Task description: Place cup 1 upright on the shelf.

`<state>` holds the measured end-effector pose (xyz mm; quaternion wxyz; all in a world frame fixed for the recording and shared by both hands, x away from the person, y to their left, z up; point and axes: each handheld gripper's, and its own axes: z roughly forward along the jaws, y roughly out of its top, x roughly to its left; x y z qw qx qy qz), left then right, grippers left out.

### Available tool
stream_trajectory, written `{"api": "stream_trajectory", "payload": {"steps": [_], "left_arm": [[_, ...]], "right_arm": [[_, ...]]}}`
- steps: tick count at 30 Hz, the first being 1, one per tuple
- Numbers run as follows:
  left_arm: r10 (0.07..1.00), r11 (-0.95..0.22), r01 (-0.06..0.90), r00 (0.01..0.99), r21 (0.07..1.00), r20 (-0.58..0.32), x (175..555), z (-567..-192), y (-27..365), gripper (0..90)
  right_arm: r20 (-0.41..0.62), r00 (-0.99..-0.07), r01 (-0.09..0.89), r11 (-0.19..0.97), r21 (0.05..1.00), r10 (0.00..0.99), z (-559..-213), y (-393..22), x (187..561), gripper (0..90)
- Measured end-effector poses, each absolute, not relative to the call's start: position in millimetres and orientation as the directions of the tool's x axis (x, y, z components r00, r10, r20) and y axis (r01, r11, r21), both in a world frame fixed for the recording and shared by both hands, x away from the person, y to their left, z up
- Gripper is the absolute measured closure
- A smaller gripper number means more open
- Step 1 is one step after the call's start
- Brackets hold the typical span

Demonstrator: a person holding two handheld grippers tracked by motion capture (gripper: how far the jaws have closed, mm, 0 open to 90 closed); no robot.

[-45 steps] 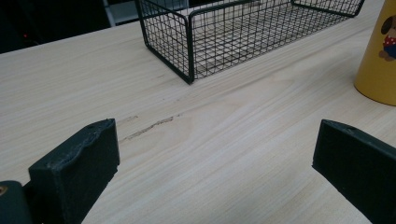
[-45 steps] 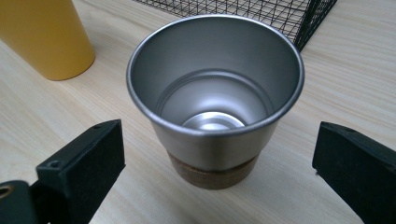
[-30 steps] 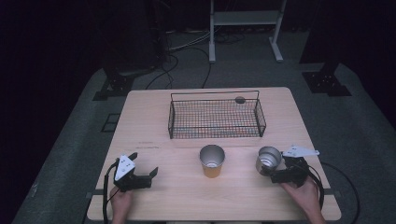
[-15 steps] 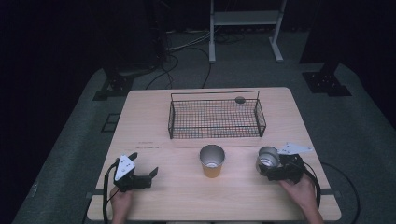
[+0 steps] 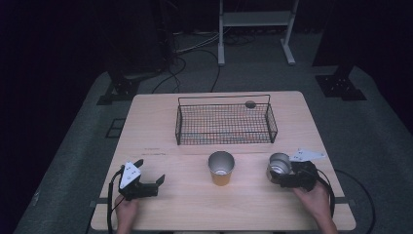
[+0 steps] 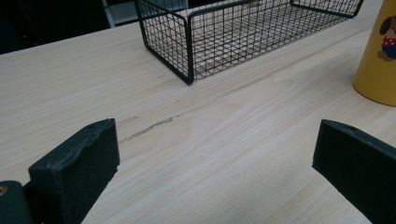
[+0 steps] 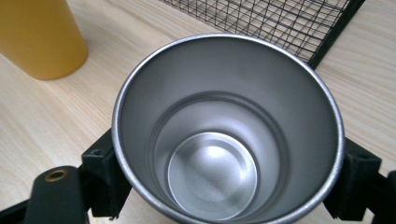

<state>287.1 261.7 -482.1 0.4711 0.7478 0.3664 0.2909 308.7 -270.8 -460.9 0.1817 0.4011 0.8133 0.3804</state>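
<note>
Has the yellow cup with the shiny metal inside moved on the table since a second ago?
No. The yellow cup stands at the same spot in front of the black wire basket, apart from the steel cup.

Pretty dim from the high view: only the table (image 5: 160,122) catches soft overhead light, surroundings gone nearly black, a bit grainy and soft. Much brighter and sharper in both gripper views. Soft glare inside the steel cup (image 7: 212,172), faint shadows under things, near jaws slightly out of focus, no real motion blur.
</note>
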Motion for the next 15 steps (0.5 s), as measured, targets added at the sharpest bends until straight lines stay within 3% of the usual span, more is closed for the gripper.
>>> {"api": "stream_trajectory", "payload": {"steps": [15], "left_arm": [[0.821, -0.288, 0.273, 0.564, 0.918, 0.09, 287.3, -482.1, 261.8, 0.0]], "right_arm": [[0.043, -0.647, 0.504, 0.385, 0.773, 0.761, -433.7, -268.5, 311.2, 17.7]]}}
